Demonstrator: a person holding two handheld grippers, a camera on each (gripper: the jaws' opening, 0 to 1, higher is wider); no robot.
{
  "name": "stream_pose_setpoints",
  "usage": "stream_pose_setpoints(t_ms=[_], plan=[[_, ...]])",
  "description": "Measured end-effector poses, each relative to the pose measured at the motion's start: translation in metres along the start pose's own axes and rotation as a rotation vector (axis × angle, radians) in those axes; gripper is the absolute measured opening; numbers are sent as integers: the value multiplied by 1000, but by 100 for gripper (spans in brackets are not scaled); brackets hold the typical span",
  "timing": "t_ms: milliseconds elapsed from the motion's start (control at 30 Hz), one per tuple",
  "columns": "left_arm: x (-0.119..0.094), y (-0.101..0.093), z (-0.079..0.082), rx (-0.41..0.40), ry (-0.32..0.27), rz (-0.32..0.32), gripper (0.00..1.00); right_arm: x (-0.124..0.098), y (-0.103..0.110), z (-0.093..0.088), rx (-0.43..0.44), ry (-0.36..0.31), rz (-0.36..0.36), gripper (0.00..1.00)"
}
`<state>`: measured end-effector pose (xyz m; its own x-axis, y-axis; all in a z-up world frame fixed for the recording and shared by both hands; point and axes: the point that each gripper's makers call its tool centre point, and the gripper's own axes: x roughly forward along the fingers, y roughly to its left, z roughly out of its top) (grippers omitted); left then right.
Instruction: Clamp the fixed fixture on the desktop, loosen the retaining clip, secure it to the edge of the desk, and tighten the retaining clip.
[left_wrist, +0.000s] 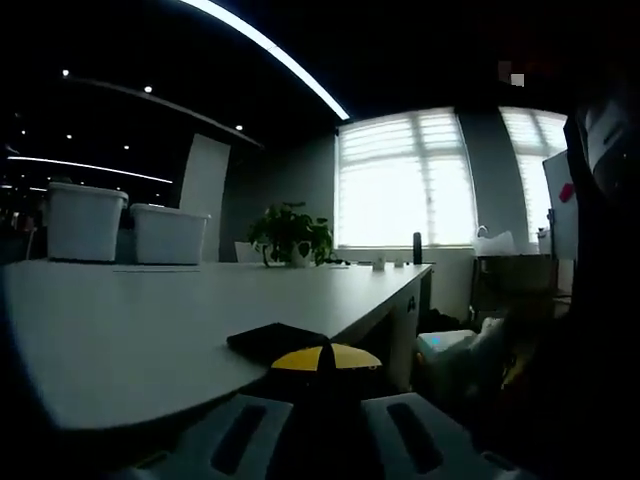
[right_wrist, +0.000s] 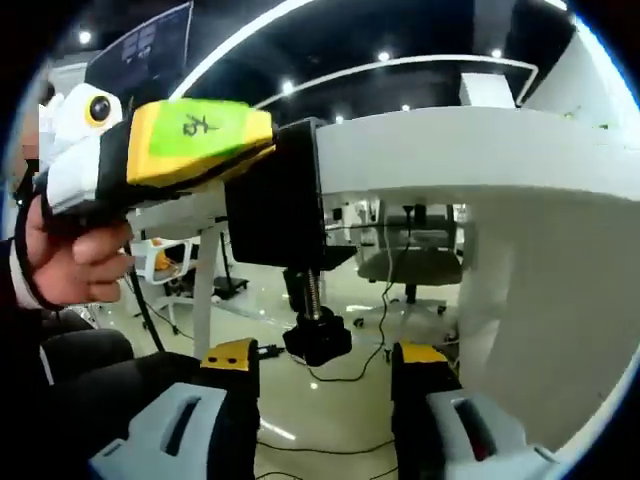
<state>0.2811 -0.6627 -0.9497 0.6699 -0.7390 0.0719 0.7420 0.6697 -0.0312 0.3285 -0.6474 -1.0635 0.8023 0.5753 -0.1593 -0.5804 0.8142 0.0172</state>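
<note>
Left tongs (right_wrist: 262, 140) clamped on fixture (right_wrist: 280, 195) at desk (right_wrist: 480, 140) edge; right tongs (right_wrist: 325, 385) apart below.

White desk (left_wrist: 150, 320); bins (left_wrist: 85, 222), plant (left_wrist: 290, 235) on it

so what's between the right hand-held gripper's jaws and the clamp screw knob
Nothing. In the right gripper view the open right hand-held gripper sits just below the knob, a bare gap between.

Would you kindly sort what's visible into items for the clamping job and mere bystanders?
Job:
black clamp fixture
its screw knob
desk edge
left gripper
right gripper

Lying about:
white bins
potted plant
office chair
</note>
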Motion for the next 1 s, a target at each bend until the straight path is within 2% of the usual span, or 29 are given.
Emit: stream_pose_setpoints(t_ms=[100, 233, 300, 400, 500, 567, 667, 733, 833, 1000], plan=[[1, 0, 0, 0, 2, -7, 1, 5, -3, 1, -35, -21, -59, 53], [1, -1, 1, 0, -1, -12, 1, 13, -2, 1, -23, -23, -117, 53], [1, -1, 1, 1, -5, -13, 1, 17, -3, 2, -54, -40, -157, 46], [0, -1, 2, 0, -5, -13, 1, 21, -1, 1, -57, -40, -172, 35], [1, -1, 3, 6, -4, -15, 1, 23, -1, 1, -59, -37, -186, 32], [1, -1, 3, 3, -3, -15, 1, 22, 0, 4, -92, -44, -190, 29], [0, -1, 2, 4, -2, -12, 1, 24, -1, 3, -100, -20, -181, 28], [0, -1, 2, 4, -6, -10, 1, 25, 6, 1, -54, 12, -105, 27], [0, -1, 4, 17, -7, 0, 1, 24, 17, 3, -45, -4, 28, 27], [0, 0, 5, 43, 25, 8, 1, 25, 21, 0, -108, 25, 241, 27]])
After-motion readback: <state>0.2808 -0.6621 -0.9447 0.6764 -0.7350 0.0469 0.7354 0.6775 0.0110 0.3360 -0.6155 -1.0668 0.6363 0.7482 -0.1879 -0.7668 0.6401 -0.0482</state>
